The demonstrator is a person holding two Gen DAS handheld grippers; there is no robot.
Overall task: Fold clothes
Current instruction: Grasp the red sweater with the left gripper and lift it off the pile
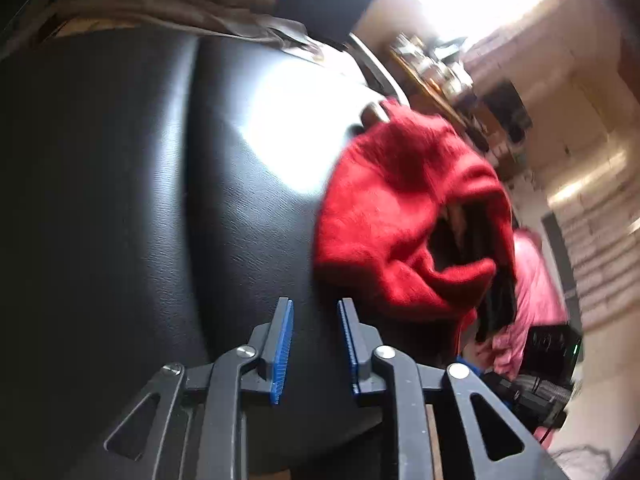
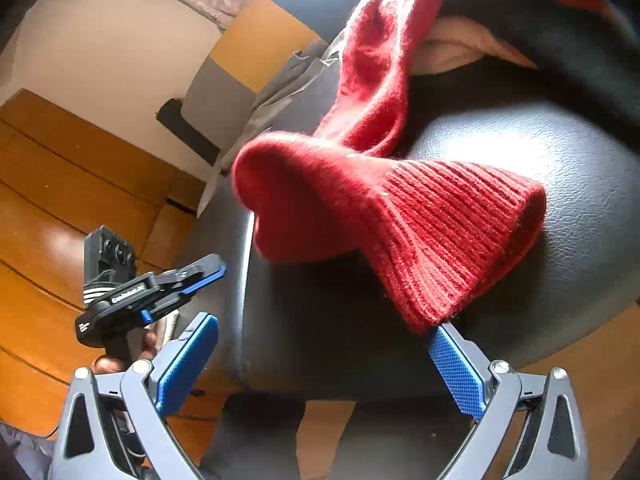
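Note:
A red knitted sweater (image 2: 400,200) lies bunched on a black leather seat (image 2: 560,200). Its ribbed hem points toward my right gripper (image 2: 324,332), which is wide open and empty; the hem's corner touches the right fingertip (image 2: 444,336). In the left wrist view the sweater (image 1: 400,208) hangs blurred at the seat's right edge. My left gripper (image 1: 316,312) is open with a narrow gap, empty, over the black seat (image 1: 140,200) just left of the sweater. The left gripper also shows in the right wrist view (image 2: 200,276), held by a hand beside the seat.
A wooden floor (image 2: 48,208) lies to the left of the seat. Grey cloth (image 1: 180,8) is draped at the seat's far side. A pink garment (image 1: 532,300) hangs beyond the sweater. Beige cloth (image 2: 460,44) shows under the sweater's upper part.

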